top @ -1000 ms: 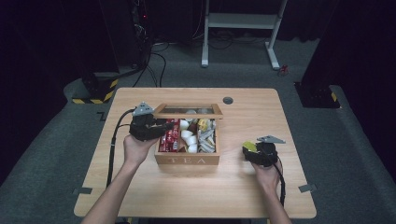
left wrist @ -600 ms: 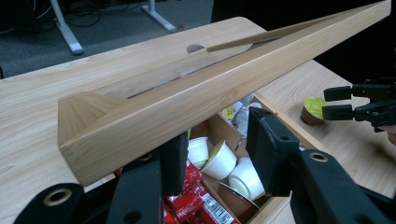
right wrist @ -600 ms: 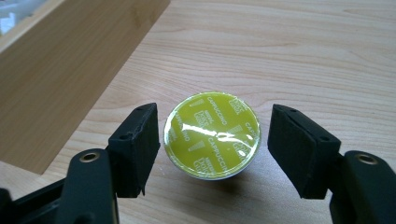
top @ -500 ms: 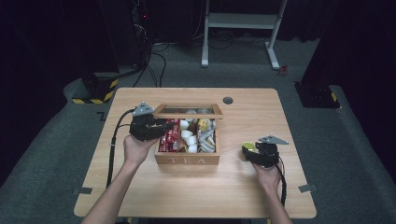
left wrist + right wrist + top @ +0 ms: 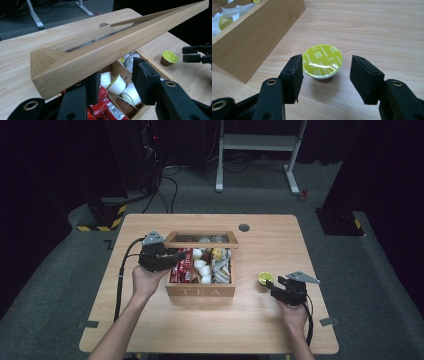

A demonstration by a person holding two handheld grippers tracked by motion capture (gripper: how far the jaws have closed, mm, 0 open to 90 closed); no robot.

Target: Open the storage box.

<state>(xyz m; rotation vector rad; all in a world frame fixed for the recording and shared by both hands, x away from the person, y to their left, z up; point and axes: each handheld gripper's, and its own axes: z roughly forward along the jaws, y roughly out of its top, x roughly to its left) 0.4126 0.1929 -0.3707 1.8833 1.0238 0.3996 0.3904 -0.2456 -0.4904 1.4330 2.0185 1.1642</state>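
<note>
Right gripper (image 5: 325,80), lower middle of the right gripper view: its jaws are standing apart, and a yellow-lidded capsule (image 5: 322,60) is sitting upright on the table (image 5: 387,32) between and just beyond the pads, with a gap showing on the right side; whether the left pad is touching it cannot be told. In the high view this gripper (image 5: 272,285) is lying at the right of centre, with the capsule (image 5: 265,278) just beside its tips and near the right wall of the tea box (image 5: 200,291).

Left gripper (image 5: 115,82), bottom of the left gripper view: its jaws are standing apart under the raised wooden lid (image 5: 105,50), which is crossing the frame from lower left to upper right; whether the lid is resting on the left jaw cannot be told. In the high view this gripper (image 5: 172,256) is sitting at the box's left edge, left of centre, with the glass-paned lid (image 5: 200,239) standing open along the far side.

Inside the box, white cups (image 5: 117,83) and red packets (image 5: 105,105) are lying below the left gripper's jaws
</note>
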